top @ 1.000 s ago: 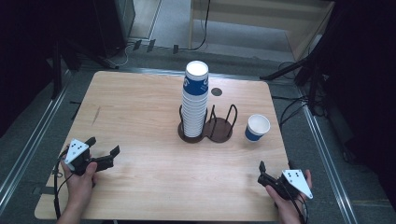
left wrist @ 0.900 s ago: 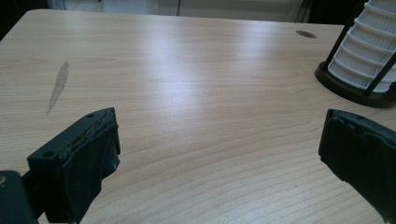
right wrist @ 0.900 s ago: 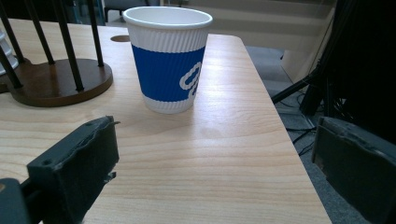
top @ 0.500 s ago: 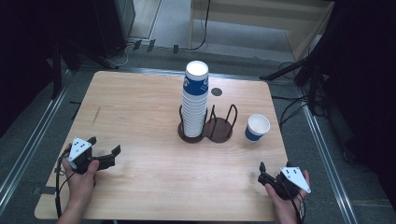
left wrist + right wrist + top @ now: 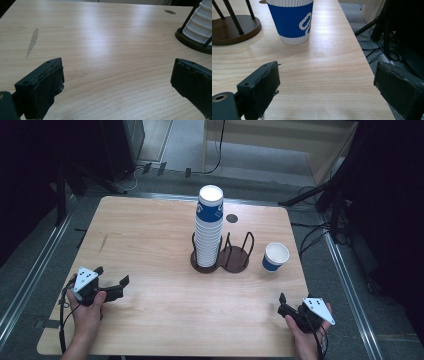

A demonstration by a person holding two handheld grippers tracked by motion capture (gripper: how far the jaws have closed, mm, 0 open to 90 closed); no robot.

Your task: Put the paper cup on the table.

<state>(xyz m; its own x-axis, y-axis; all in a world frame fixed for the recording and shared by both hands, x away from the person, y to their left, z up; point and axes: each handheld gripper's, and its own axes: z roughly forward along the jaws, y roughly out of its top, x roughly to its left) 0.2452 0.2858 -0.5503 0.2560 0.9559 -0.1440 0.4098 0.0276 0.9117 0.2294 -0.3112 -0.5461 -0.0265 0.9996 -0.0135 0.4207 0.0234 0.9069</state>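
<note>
A tall stack of blue and white paper cups [image 5: 208, 227] stands in one ring of a dark two-ring holder [image 5: 235, 260] at the table's middle. A single blue cup [image 5: 275, 257] stands upright to the holder's right. My left gripper [image 5: 111, 275] rests low at the near left, open with nothing between its jaws; ahead of it [image 5: 117, 67] lies bare wood, with the stack [image 5: 200, 27] at the far right. My right gripper [image 5: 281, 304] sits at the near right corner, open and empty. Its jaws have just been closing a little. The single cup [image 5: 290, 21] stands beyond them [image 5: 327, 67].
The wooden table [image 5: 150, 230] has a dark round hole [image 5: 231, 218] behind the stack and a pale smear [image 5: 32, 41] on its left part. The table's right edge [image 5: 362, 55] runs close by my right gripper, with cables and stands on the floor beyond.
The right gripper's jaws have drawn slightly closer together. Both hands have stayed where they were, and the cups have not moved.
</note>
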